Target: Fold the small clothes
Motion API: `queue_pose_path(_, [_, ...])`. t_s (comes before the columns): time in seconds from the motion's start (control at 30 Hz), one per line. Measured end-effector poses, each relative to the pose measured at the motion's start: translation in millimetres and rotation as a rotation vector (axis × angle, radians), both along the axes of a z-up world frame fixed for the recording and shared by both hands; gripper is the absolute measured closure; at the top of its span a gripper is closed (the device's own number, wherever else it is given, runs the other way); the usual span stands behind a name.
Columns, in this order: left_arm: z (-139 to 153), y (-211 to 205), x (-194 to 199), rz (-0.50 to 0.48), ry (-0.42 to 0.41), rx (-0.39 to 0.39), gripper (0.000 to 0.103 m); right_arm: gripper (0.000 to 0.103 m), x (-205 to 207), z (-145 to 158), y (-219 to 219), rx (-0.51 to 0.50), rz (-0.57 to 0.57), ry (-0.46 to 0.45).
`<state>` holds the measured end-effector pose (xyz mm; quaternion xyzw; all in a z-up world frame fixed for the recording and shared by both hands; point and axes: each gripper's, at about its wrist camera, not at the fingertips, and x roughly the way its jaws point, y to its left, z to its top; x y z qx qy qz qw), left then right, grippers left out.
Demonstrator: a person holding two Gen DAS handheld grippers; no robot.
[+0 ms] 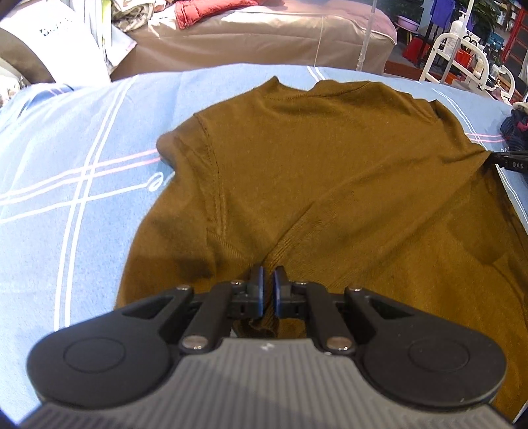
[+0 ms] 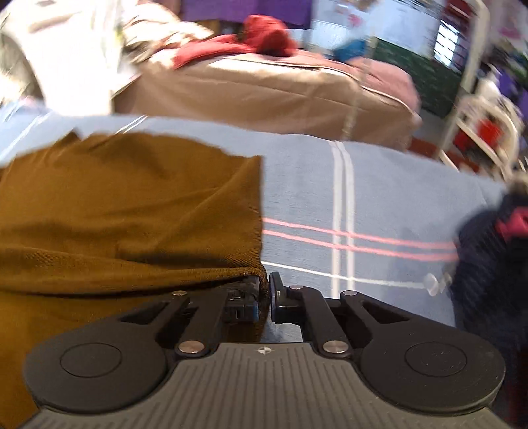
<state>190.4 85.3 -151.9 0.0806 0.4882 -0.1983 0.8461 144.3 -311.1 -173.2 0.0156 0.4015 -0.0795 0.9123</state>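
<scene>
A small brown T-shirt (image 1: 323, 171) lies on a light blue sheet (image 1: 66, 171) with white and pink stripes, collar at the far side. My left gripper (image 1: 268, 283) is shut on a pinched fold of the shirt near its lower hem, and creases run from the grip toward the right. My right gripper (image 2: 266, 290) is shut on the right edge of the same brown T-shirt (image 2: 132, 211), with the cloth draped over its left finger. The right gripper's tip also shows in the left wrist view (image 1: 508, 161) at the shirt's right edge. The right wrist view is blurred.
A dark navy garment (image 2: 488, 264) with a red patch lies on the blue sheet (image 2: 379, 198) to the right; it also shows in the left wrist view (image 1: 514, 128). Behind stands a brown-covered bed (image 1: 250, 43) with red clothes (image 1: 204, 11), and a white rack (image 1: 462, 56) at far right.
</scene>
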Motion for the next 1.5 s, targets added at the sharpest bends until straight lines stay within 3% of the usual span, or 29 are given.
queue_pose_path(0.1, [-9.7,-0.8,3.2,0.008,0.024,0.012,0.096,0.090,-2.2,-6.8,-8.6,0.085,-0.024,0.023])
queue_pose_path(0.13, [-12.3,-1.2,4.4,0.010,0.032,0.017,0.095,0.082,-3.5,-5.6,-10.8,0.090,-0.023,0.017])
queue_pose_path(0.17, [-13.1,-0.4,4.8,0.017,0.032,0.014,0.093,0.067,-4.9,-1.9,-11.9,0.080,-0.042,0.023])
queue_pose_path(0.2, [-12.4,0.1,4.9,0.021,0.031,0.014,0.092,0.030,-9.0,3.0,-10.1,0.066,-0.074,0.016])
queue_pose_path(0.23, [-11.8,0.5,4.5,0.024,0.025,0.018,0.089,0.012,-15.0,11.0,-8.7,0.063,-0.085,-0.020])
queue_pose_path(0.37, [-15.1,2.7,6.2,0.028,0.028,0.014,0.086,0.008,-19.3,41.5,3.4,0.032,-0.028,-0.130])
queue_pose_path(0.47, [-16.9,1.5,7.9,0.027,0.027,0.015,0.087,0.005,6.8,51.6,3.8,-0.030,-0.030,-0.116])
queue_pose_path(0.53, [-17.7,0.4,8.3,0.029,0.026,0.016,0.087,0.005,28.4,50.2,-5.0,-0.062,-0.105,-0.076])
queue_pose_path(0.6, [-18.0,0.1,8.5,0.034,0.024,0.012,0.086,0.002,46.7,45.0,-12.8,0.031,-0.100,-0.061])
queue_pose_path(0.67, [-18.8,0.7,8.9,0.044,0.026,0.002,0.085,0.008,65.8,35.1,-17.1,0.134,-0.049,-0.037])
queue_pose_path(0.83, [-19.5,1.7,9.6,0.057,0.030,-0.017,0.082,0.009,91.5,11.9,-16.2,0.209,-0.084,0.010])
queue_pose_path(0.9, [-20.0,0.2,10.0,0.055,0.030,-0.016,0.081,0.019,94.0,6.4,-13.0,0.214,-0.071,0.039])
queue_pose_path(0.93, [-20.1,-0.3,10.4,0.054,0.030,-0.015,0.080,0.042,94.8,5.9,-8.8,0.193,-0.060,0.043])
queue_pose_path(0.97, [-20.6,-0.7,11.2,0.052,0.030,-0.013,0.080,0.080,94.8,8.4,-6.0,0.158,-0.051,0.041])
queue_pose_path(1.0, [-20.5,-1.3,11.6,0.050,0.029,-0.011,0.080,0.093,96.0,9.6,-4.3,0.124,-0.060,0.041])
queue_pose_path(1.1, [-20.9,-2.8,12.6,0.045,0.028,-0.003,0.079,0.097,104.5,8.5,-18.1,0.122,-0.138,0.039])
queue_pose_path(1.27, [-21.6,-2.6,12.3,0.049,0.026,-0.006,0.079,0.096,116.7,2.3,-20.3,0.036,-0.125,0.050])
queue_pose_path(1.3, [-21.7,-2.7,12.4,0.051,0.026,-0.006,0.079,0.092,115.5,2.9,-20.1,0.024,-0.126,0.043])
queue_pose_path(1.37, [-22.0,-2.6,12.6,0.050,0.025,-0.004,0.078,0.058,111.3,7.0,-19.0,0.007,-0.139,0.036])
queue_pose_path(1.43, [-21.6,-3.4,13.1,0.050,0.021,0.000,0.075,0.049,102.2,16.6,-15.0,-0.002,-0.154,-0.006])
queue_pose_path(1.47, [-20.9,-4.1,12.8,0.052,0.018,0.002,0.070,0.047,93.6,23.2,-10.6,0.011,-0.138,-0.037])
queue_pose_path(1.5, [-19.8,-5.0,12.3,0.054,0.014,0.007,0.065,0.039,85.6,28.9,-4.8,0.028,-0.104,-0.055])
